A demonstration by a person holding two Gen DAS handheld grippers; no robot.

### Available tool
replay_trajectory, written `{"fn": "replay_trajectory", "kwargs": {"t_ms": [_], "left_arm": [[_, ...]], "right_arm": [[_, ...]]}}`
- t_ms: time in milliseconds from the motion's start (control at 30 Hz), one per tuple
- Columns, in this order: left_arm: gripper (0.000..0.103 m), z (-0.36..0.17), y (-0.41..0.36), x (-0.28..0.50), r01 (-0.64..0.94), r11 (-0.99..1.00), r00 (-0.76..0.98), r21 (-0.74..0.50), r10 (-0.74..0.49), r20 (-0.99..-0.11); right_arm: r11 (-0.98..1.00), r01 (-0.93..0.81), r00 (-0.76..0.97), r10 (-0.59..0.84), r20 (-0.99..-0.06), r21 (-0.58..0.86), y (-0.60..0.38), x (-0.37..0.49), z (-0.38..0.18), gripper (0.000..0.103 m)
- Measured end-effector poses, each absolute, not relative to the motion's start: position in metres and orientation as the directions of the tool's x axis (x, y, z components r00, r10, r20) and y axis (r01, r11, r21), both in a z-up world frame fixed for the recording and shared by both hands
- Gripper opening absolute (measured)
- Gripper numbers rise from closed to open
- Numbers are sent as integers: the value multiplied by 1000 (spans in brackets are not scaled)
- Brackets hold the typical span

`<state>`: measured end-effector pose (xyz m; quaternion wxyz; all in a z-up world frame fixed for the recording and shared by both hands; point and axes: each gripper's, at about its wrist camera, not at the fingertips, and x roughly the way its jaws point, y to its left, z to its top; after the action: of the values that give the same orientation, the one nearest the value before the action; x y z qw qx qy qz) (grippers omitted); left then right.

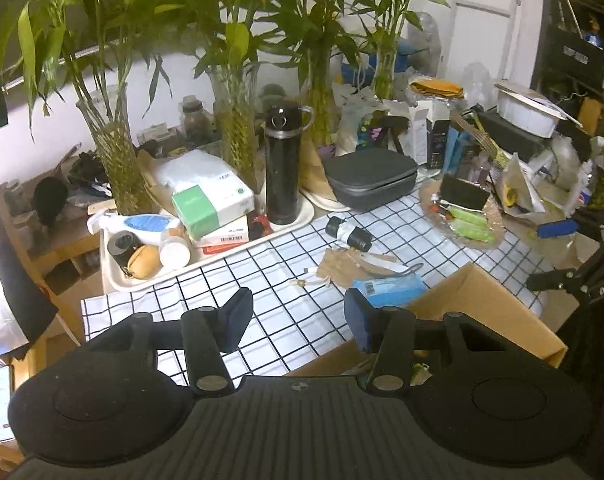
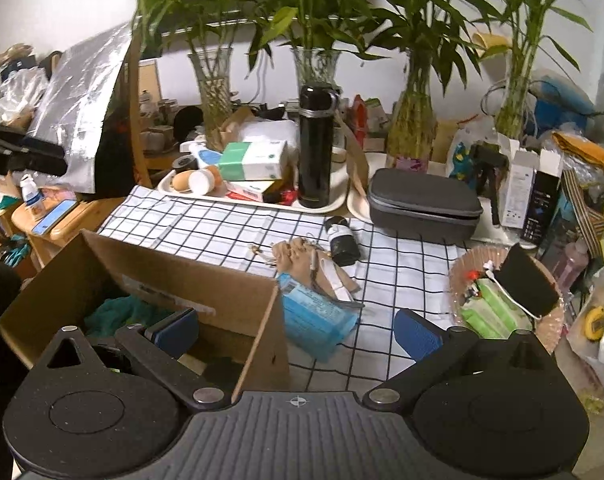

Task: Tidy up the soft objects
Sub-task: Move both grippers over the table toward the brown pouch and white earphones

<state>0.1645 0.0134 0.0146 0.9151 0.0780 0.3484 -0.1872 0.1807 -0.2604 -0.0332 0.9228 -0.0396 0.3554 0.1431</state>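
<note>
- left gripper hangs over the checked cloth at the box's near corner; its jaws stand part open with nothing between them.
- right gripper is spread wide and empty, its left finger over the open box, its right finger over the cloth.
- the soft things left on the cloth lie together just beyond the box: a blue tissue pack touching the box wall, a tan pouch with its cord and strap just behind it, and a small black roll a little further back. a teal cloth already lies in the box.
- judged step: reach for the next soft thing, most likely the blue pack, as it is nearest both grippers.
- to do it well, take the pack across its short side and near its middle, so it does not fold or slide out of the pads.
- come down from the open side, away from the box wall, so a finger does not jam against the cardboard.
- close gently; the wrap is slick and the fill gives.
- mind the strap lying on the pack's far edge; lift clear so it is not dragged along.
- keep the other gripper out of the box mouth for the drop.
</note>
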Motion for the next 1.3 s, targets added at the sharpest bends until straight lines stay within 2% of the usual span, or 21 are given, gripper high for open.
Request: {"fn": "replay_trajectory", "kwargs": {"t_ms": [600, 1067, 1167, 1233, 1300], "left_arm": [[50, -28, 17, 200, 419, 908, 670, -24, -327, -667], [50, -54, 20, 238, 480, 872, 640, -95, -422, -642], [50, -61, 23, 249, 456, 886, 651, -86, -398, -646], [50, -66, 27, 258, 438, 893, 653, -102, -394, -647], [50, -71, 30, 266, 431, 894, 650, -126, -404, -643]], "right_arm": [[974, -206, 721, 219, -657, 99, -277, 246, -68, 103], [978, -170, 702, 204, -683, 117, -294, 301, -95, 103], [974, -189, 692, 221, -688, 123, -294, 312, -102, 102], [973, -205, 684, 223, -694, 110, -292, 319, -107, 101], [969, -226, 672, 226, -705, 96, -289, 326, -112, 94]]}}
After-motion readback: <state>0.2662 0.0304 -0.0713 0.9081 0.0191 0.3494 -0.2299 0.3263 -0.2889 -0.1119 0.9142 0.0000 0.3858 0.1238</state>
